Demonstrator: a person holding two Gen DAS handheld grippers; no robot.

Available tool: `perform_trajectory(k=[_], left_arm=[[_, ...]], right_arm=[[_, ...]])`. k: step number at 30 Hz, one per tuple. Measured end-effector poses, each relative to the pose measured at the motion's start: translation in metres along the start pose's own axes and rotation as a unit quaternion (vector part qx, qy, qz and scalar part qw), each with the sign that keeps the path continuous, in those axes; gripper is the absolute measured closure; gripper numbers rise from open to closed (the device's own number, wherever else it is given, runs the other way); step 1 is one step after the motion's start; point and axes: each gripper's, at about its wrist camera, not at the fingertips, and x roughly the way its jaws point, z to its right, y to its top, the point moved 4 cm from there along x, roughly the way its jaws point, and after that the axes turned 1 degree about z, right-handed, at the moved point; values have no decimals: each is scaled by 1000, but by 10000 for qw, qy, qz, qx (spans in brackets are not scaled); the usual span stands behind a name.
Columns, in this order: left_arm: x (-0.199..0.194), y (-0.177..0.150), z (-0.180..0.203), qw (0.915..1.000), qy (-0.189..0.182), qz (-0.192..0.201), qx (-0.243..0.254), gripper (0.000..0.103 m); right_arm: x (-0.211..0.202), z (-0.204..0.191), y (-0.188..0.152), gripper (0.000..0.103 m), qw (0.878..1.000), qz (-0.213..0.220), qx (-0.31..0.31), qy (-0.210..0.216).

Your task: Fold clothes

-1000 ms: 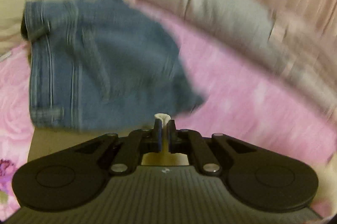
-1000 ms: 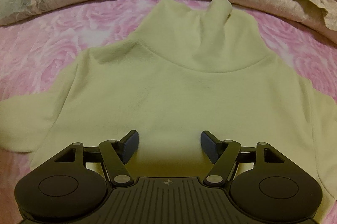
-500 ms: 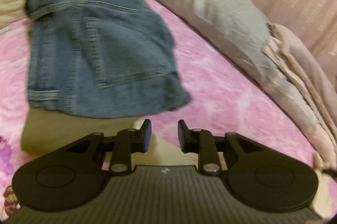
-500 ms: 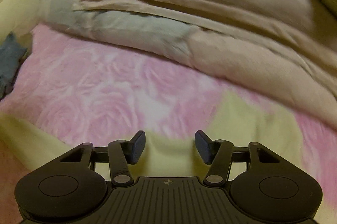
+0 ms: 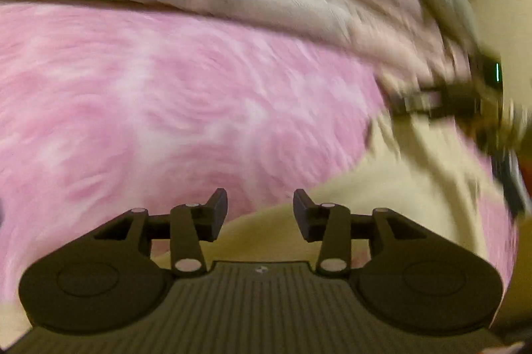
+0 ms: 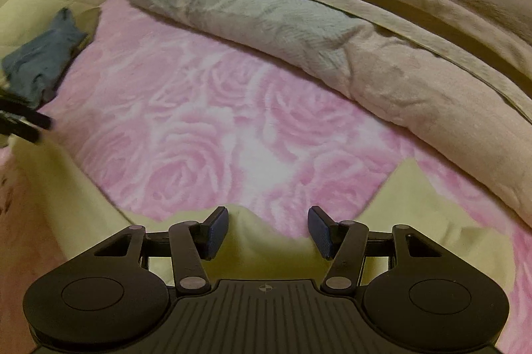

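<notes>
Bed: pink rose-patterned blanket (image 6: 252, 134), beige duvet (image 6: 415, 61) bunched behind.
Garment: pale yellow top (image 6: 266, 241) spread beneath both tools, denim (image 6: 40, 61) far left.
Right gripper (image 6: 268, 229): fingers spread, nothing held.
Left gripper (image 5: 260, 214): fingers spread, view blurred.
Advice: probably pinch one layer at the edge, avoiding the blanket.

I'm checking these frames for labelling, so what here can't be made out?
- Pale yellow fleece top: right wrist view, its body is cut off by the bottom edge and hidden under the open right tongs.
- Folded blue denim garment: right wrist view, cut by the left edge; its type is unclear.
- Dark device with a green light: left wrist view, motion-blurred beyond the open left tongs.
</notes>
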Motion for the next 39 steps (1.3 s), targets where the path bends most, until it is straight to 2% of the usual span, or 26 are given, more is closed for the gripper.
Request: perform_trajectory(k=[2, 3, 5, 6, 7, 8, 9, 10, 13, 15, 17, 18, 20, 22, 23, 25, 28, 31, 33, 36, 39], left_arm=[[24, 2, 6, 9984, 81, -459, 325, 63], [34, 0, 7, 9968, 133, -657, 434, 66], [42, -6, 12, 9946, 221, -773, 651, 69], [42, -8, 16, 9940, 235, -771, 740, 77], [42, -10, 20, 9936, 200, -787, 785, 87], [43, -13, 23, 9934, 155, -801, 808, 100], [42, -14, 27, 9930, 158, -790, 861, 100], [41, -15, 31, 9922, 238, -736, 974, 100], [33, -16, 37, 9910, 506, -296, 1204, 101], [27, -16, 32, 9931, 700, 158, 928, 100], [30, -20, 25, 9940, 889, 337, 539, 97], [37, -23, 22, 9934, 1025, 296, 424, 95], [41, -24, 23, 9912, 1225, 351, 350, 93], [34, -21, 21, 9897, 1337, 407, 313, 88], [30, -21, 17, 9884, 1412, 503, 242, 85], [18, -21, 6, 9842, 1611, 732, 9, 85], [-9, -29, -15, 9762, 1686, 1094, -815, 88], [-57, -64, -61, 9618, 1493, 1555, -1686, 82], [-96, -110, -109, 9453, 1544, 1701, -2318, 77], [-140, -167, -154, 9097, 1695, 1809, -3331, 77], [-170, -202, -190, 8628, 2012, 1933, -4216, 77]], right_arm=[[1, 3, 1, 46, 9999, -27, -37, 142], [3, 5, 1, 46, 9997, -48, -61, 215], [12, 4, -2, 46, 9985, -260, -176, 446], [16, 3, -5, 46, 9973, -379, -219, 582], [20, 2, -8, 55, 9960, -488, -277, 700], [22, -1, -12, 72, 9954, -509, -449, 671], [24, -4, -16, 88, 9948, -517, -597, 646], [23, -3, -17, 93, 9955, -416, -531, 661], [7, 3, -21, 95, 9975, 194, -284, 614], [5, 5, -26, 94, 9980, 489, -198, 353], [11, 5, -32, 93, 9978, 653, -124, -63], [14, 5, -36, 85, 9969, 735, -87, -271], [16, 2, -37, 79, 9948, 846, -55, -558], [8, 1, -30, 53, 9936, 904, 30, -682], [2, 2, -27, 50, 9925, 973, 110, -728], [-12, 7, -21, 50, 9892, 1199, 361, -760], [-27, 6, -33, 50, 9861, 1202, 774, -851], [-43, 4, -45, 50, 9811, 1203, 1187, -940], [-53, 3, -52, 50, 9769, 1202, 1461, -998], [-65, -3, -72, 50, 9708, 1107, 1856, -1038], [-68, -16, -104, 50, 9673, 788, 2199, -989]])
